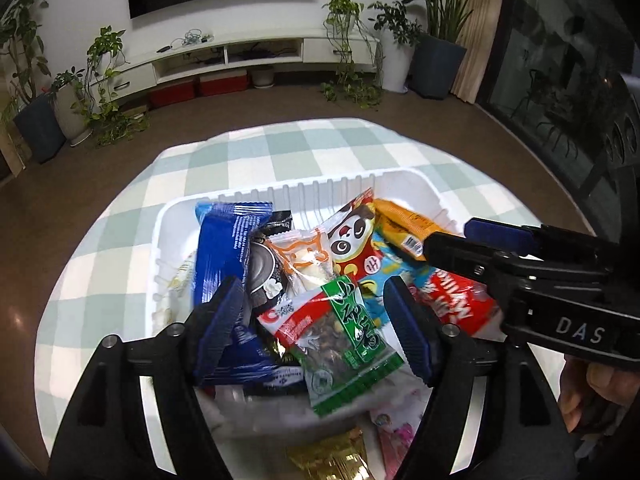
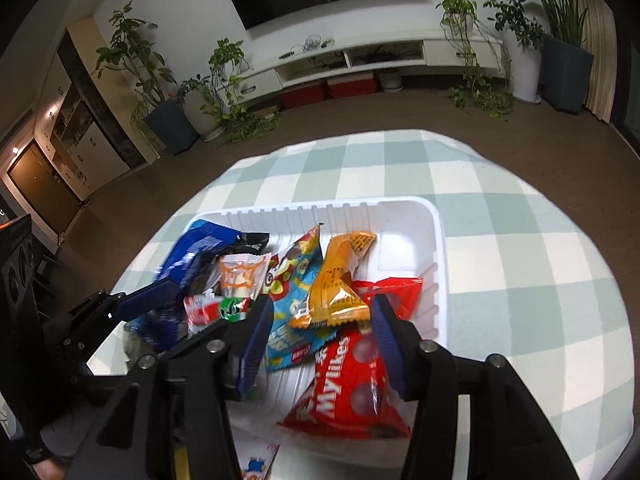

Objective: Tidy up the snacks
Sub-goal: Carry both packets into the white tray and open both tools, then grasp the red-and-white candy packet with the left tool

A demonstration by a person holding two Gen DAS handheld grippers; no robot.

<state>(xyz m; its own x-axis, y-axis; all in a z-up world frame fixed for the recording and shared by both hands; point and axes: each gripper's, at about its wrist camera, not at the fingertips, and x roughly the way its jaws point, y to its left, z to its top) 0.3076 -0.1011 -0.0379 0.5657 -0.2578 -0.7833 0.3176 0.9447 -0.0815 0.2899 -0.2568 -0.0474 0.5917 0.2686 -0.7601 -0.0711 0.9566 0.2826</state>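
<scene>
A white tray point(image 1: 404, 184) on the checked table holds several snack packs: a blue pack point(image 1: 224, 248), a panda pack point(image 1: 352, 240), an orange pack point(image 1: 400, 224), a red Mylikes bag point(image 1: 460, 304) and a green-and-red nut pack point(image 1: 340, 336). My left gripper point(image 1: 316, 332) is open over the tray, its fingers either side of the nut pack. My right gripper point(image 2: 320, 340) is open above the orange pack point(image 2: 340, 280) and the red Mylikes bag point(image 2: 352, 388). The tray point(image 2: 424, 232) also shows in the right wrist view.
A gold pack point(image 1: 332, 456) and a pink pack point(image 1: 396, 432) lie on the table in front of the tray. The checked tablecloth point(image 2: 520, 240) extends right of the tray. Potted plants and a TV cabinet stand beyond the table.
</scene>
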